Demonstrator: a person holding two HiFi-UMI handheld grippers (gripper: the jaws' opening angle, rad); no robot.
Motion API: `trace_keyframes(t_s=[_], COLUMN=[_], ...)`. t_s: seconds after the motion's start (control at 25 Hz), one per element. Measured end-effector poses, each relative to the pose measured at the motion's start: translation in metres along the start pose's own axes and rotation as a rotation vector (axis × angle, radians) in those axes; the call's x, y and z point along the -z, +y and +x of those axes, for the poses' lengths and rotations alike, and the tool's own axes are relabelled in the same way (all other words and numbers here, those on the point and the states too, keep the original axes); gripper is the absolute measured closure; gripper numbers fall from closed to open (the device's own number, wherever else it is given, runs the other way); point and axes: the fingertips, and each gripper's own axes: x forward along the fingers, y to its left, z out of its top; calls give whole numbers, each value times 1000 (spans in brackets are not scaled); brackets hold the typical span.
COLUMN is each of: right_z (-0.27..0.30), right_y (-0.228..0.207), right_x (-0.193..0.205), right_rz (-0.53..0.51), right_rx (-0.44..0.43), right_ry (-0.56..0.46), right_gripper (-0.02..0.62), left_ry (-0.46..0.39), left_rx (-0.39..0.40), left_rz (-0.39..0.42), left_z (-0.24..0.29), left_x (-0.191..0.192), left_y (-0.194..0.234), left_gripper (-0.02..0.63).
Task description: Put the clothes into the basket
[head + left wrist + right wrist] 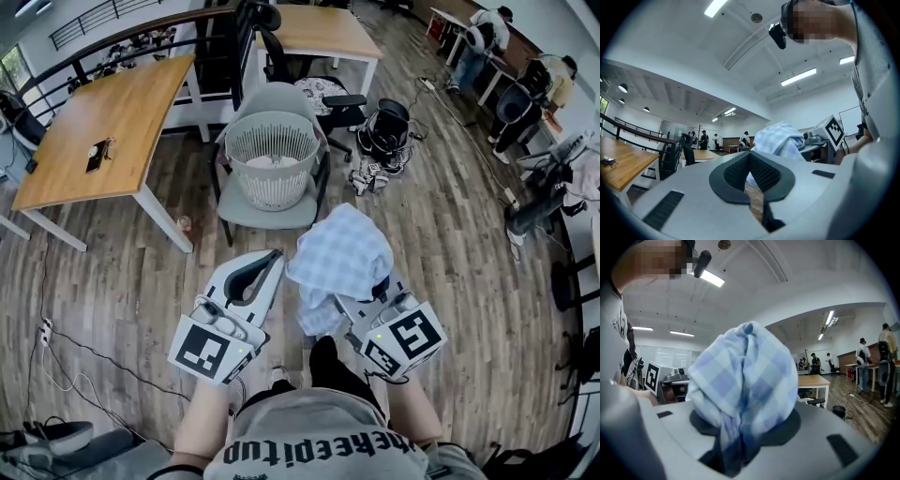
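Note:
My right gripper (pixel 364 286) is shut on a bunched light-blue checked cloth (pixel 341 251), which covers its jaws and hangs over them. In the right gripper view the cloth (pixel 745 376) fills the middle and its dark tail drops between the jaws of my right gripper (pixel 736 437). My left gripper (pixel 273 257) is level beside it, shut with nothing in it; its black pads (pixel 761 171) meet at the tip. From the left gripper view the cloth (pixel 780 138) shows to the right. The white slatted basket (pixel 273 141) stands on a grey chair (pixel 272 211) ahead, with some white cloth inside.
A wooden table (pixel 103 122) stands at the left, another desk (pixel 314 33) behind the basket. A black office chair (pixel 333 101), a black bag (pixel 387 129) and shoes (pixel 370 175) lie to the basket's right. Cables cross the wooden floor at the left. People work at the far right.

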Motion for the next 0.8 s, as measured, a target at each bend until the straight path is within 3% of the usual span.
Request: trace_keyframes(t_s=[0.8], right_z=[53], right_y=[-130], right_x=[-18], right_rz=[-29], right_rx=[-134], right_ry=[8], right_gripper=[407], left_ry=[7], left_rx=[-143], left_rz=[11], left_z=[124], left_x=[8], left_y=[32], left_gripper=[594])
